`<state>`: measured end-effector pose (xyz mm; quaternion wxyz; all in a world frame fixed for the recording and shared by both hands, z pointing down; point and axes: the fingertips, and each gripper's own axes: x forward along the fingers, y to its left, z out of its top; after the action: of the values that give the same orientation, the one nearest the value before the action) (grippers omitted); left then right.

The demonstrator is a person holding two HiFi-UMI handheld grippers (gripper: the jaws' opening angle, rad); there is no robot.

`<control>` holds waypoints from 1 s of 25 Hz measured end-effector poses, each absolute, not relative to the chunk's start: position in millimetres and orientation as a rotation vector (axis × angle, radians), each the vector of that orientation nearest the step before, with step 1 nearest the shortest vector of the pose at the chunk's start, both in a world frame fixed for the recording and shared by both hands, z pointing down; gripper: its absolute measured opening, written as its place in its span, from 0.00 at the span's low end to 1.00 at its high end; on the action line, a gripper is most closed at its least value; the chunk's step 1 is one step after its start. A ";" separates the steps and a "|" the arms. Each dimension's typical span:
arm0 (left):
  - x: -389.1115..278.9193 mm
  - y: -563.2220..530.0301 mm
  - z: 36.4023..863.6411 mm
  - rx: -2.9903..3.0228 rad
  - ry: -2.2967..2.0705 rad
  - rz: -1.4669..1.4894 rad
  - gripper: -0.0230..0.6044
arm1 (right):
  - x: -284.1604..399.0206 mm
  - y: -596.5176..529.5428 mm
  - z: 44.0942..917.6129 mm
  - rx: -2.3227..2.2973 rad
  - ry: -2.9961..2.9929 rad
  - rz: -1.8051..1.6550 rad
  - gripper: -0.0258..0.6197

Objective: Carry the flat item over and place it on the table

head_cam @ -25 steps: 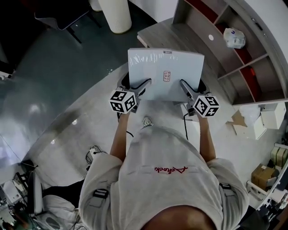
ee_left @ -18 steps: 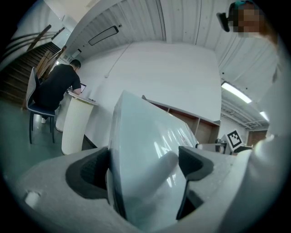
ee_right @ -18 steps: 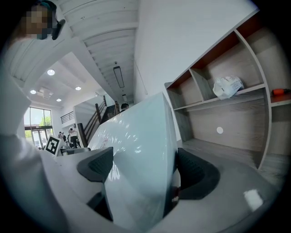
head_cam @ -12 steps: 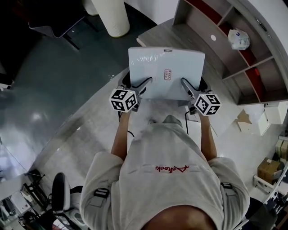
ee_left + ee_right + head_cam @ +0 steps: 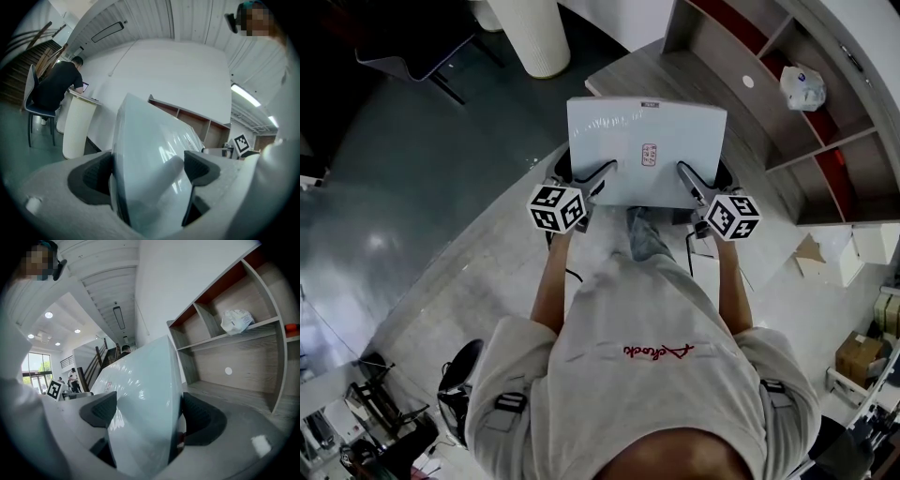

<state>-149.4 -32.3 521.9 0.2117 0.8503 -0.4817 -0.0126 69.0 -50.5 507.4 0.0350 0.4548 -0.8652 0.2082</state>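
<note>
Nothing legible really: red cursive logo [image 5: 656, 352] across grey shirt [image 5: 623, 305], small red label [image 5: 649, 156] on flat white plastic-wrapped box [image 5: 605, 141], both too blurry.

The red label [image 5: 649, 157] on the flat white box [image 5: 614, 131] is too small to read; the box hides the near edge of the wooden table [image 5: 675, 75].

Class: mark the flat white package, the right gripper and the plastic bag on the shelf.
flat white package [image 5: 647, 141], head view, top face
right gripper [image 5: 685, 174], head view, between its fingertips
plastic bag [image 5: 803, 86], head view, its middle
</note>
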 end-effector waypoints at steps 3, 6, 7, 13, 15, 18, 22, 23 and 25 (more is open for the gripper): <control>-152.0 -48.4 524.7 2.353 -1.347 -0.030 0.82 | 66.4 -68.5 511.3 1.385 -2.662 0.651 0.73; -152.3 -70.2 530.0 2.344 -1.349 -0.015 0.82 | 65.9 -90.9 518.2 1.378 -2.660 0.670 0.73; -152.3 -78.5 531.6 2.342 -1.347 -0.010 0.82 | 66.1 -99.0 520.4 1.379 -2.658 0.676 0.73; -146.6 -139.1 532.3 2.345 -1.329 0.008 0.82 | 72.1 -156.7 522.1 1.397 -2.648 0.694 0.73; -143.8 -162.6 528.6 2.351 -1.324 0.012 0.82 | 74.9 -178.7 518.7 1.406 -2.648 0.693 0.73; -137.5 -194.1 522.8 2.356 -1.318 0.013 0.82 | 81.4 -208.8 513.5 1.415 -2.647 0.696 0.72; -129.6 -235.6 522.6 2.349 -1.319 0.020 0.82 | 89.3 -250.6 513.1 1.411 -2.644 0.705 0.72; -128.5 -245.4 523.1 2.346 -1.320 0.023 0.82 | 90.4 -260.7 513.9 1.408 -2.643 0.708 0.72; -127.0 -264.2 523.9 2.342 -1.322 0.030 0.82 | 91.8 -279.9 515.5 1.406 -2.643 0.718 0.72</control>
<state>-127.0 -264.2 523.9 0.2244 0.8486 -0.4790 0.0110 91.8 -279.9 515.5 0.0315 0.4564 -0.8581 0.2331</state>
